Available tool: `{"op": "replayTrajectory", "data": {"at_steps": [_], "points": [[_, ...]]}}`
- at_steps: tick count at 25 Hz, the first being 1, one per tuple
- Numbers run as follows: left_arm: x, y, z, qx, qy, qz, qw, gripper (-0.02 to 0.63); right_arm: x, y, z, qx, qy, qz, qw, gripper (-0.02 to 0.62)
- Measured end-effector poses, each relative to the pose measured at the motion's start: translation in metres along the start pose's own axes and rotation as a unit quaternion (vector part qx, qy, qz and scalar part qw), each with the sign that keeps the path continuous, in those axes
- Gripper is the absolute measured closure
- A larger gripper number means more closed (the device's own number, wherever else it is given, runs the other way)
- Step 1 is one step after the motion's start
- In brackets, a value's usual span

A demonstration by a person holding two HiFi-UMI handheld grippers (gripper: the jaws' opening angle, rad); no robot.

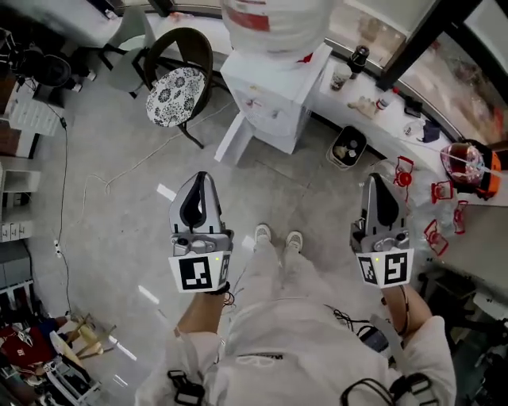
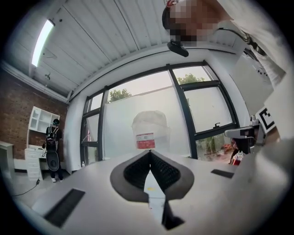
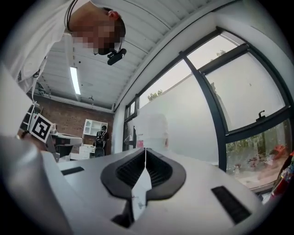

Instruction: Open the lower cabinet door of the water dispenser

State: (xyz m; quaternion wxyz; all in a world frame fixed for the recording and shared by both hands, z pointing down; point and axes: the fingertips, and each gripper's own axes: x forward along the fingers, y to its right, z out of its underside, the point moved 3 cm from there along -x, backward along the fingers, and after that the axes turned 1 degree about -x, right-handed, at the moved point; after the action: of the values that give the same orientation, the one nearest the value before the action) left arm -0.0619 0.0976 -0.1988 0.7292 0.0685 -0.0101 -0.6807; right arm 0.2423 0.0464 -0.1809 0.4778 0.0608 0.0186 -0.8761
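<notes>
**Both grippers closed and empty, water dispenser well ahead of them**

The water bottle [image 1: 274, 24] sits upturned on top of the white water dispenser [image 1: 274, 99] at the upper centre of the head view. It is a pale, translucent jug with a red-and-white label, and how full it is cannot be told. Just right of the dispenser, a dark waste bin [image 1: 348, 147] stands on the floor with light-coloured rubbish inside. On the white ledge [image 1: 361, 119] behind the bin are a cup [image 1: 341, 77] and a dark flask [image 1: 359, 57]; what they hold does not show. At the right edge lies an orange-and-clear container [image 1: 470, 166], its contents unclear.

The left gripper [image 1: 202, 181] is at mid-frame left and the right gripper [image 1: 373, 184] at mid-frame right, on either side of the person's shoes [image 1: 278, 235]. In its own view each gripper has its jaws pressed together at the tips, with nothing between them.

The dispenser is above both grippers in the head view and between them sideways, well apart from each across bare grey floor [image 1: 119, 206]. A white panel [image 1: 232, 141] angles out from the lower left of its body; whether this is the lower cabinet door cannot be told for sure. In both gripper views the bottle rises just above the closed tips. A chair [image 1: 176, 95] with a patterned cushion stands left of the dispenser.
</notes>
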Motion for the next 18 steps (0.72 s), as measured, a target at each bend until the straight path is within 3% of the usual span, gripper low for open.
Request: {"op": "replayTrajectory", "data": {"at_steps": [6,18], "points": [[-0.017,0.011,-0.035,-0.007,0.010,0.021,0.9997,0.601,-0.021,-0.011,-0.034,0.012,0.005,0.019,1.000,0.578],[-0.034,0.010,-0.057,-0.012,0.041,0.071,0.9966,0.601,-0.053,-0.053,-0.043,0.029,-0.025,0.031,0.999,0.579]]}}
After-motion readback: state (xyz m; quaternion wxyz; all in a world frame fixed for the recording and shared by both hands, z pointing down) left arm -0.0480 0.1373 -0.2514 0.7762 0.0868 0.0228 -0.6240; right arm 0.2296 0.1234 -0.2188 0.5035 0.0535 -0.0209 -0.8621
